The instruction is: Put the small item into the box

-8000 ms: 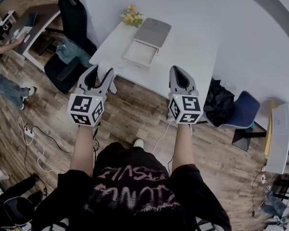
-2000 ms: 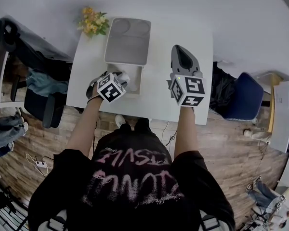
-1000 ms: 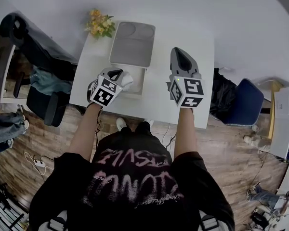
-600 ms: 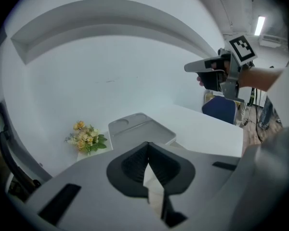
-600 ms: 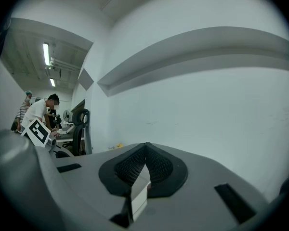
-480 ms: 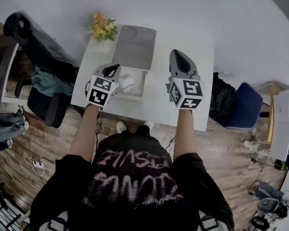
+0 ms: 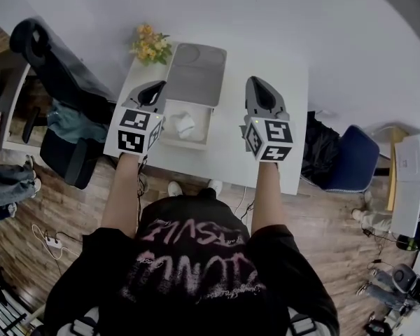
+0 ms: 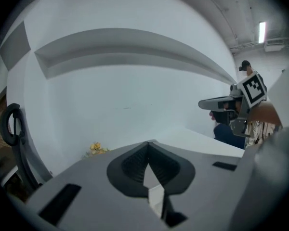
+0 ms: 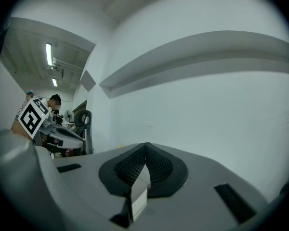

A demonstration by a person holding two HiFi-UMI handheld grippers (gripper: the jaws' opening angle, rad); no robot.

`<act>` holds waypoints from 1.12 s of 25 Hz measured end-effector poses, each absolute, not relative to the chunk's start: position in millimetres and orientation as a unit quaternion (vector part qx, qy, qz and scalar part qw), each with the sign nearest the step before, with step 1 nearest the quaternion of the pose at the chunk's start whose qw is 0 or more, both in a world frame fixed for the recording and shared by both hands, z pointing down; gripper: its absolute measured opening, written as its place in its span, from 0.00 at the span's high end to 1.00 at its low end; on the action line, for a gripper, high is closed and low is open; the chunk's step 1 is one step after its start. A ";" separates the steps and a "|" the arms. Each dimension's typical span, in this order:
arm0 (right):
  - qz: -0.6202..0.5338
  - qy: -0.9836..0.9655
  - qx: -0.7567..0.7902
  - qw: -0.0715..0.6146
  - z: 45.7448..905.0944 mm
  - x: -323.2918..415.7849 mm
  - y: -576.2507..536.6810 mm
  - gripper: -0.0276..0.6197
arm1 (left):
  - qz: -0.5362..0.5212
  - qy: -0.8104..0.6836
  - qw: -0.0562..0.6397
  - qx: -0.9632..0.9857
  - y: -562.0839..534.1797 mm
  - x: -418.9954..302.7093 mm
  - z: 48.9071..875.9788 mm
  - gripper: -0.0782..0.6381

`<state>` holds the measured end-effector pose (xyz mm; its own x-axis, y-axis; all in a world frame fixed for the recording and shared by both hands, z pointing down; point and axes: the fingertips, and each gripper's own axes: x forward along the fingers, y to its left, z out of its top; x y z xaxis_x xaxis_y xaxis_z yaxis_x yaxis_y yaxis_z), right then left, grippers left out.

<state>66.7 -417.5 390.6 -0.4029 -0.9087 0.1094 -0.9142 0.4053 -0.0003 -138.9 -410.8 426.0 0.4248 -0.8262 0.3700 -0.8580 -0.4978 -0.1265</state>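
We judge the placing step done. The box, its grey lid laid open toward twelve o'clock, holds the small white item in its shallow tray, and nothing is touching it. The left gripper hangs at nine o'clock of the tray, and the right gripper hovers at three o'clock, apart from the box. Both gripper views show the jaws clenched together on nothing. Little seems left to do. Any next move would call for drawing both grippers back toward six o'clock without brushing the tray, or, if the box is to be shut, for catching the lid's far edge and swinging it over the item. Around us a pale wall fills twelve o'clock and a wooden floor spreads from three round to nine. The white table stands against the wall, mostly bare. A black office chair stands at ten o'clock of it, and a blue chair with a black bag beside it at four. Yellow flowers sit at the table's eleven o'clock corner, just beside the lid.
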 end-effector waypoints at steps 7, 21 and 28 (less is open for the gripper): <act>0.027 -0.837 0.544 0.043 386.7 68.9 -414.1 0.94 | 0.167 -0.512 0.016 0.842 -409.8 -138.0 391.5 0.89; 0.019 -0.842 0.538 0.033 374.7 68.6 -413.9 0.94 | 0.102 -0.541 -0.008 0.835 -404.0 -144.6 347.6 0.89; 0.013 -0.845 0.534 0.029 367.6 63.5 -417.0 0.94 | 0.088 -0.546 -0.007 0.833 -403.7 -148.6 340.7 0.89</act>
